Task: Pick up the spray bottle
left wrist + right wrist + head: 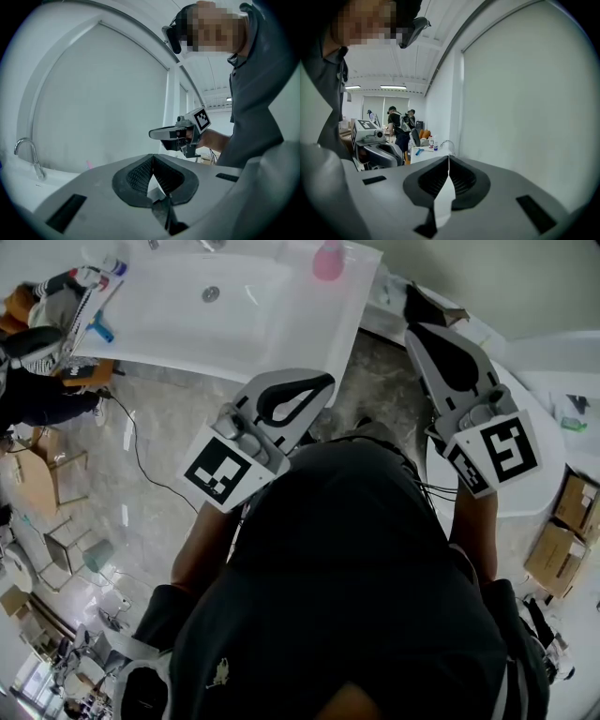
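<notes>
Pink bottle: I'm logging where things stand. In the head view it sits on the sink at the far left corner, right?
Not left. The pink bottle sits on the sink at the far right corner, as the head view shows.

**Head view:** taken from above the person's dark torso (356, 549) and aimed steeply down. The left gripper (322, 382) and right gripper (414, 329) lie near, and the white sink (187, 315) lies farther off.

**Left gripper view:** set low behind that gripper's jaws, facing level and rightward, so the right gripper appears near.

**Right gripper view:** set the same way but facing leftward (the left gripper near, the room far).

A faucet (36, 166) appears in both gripper views.
</notes>
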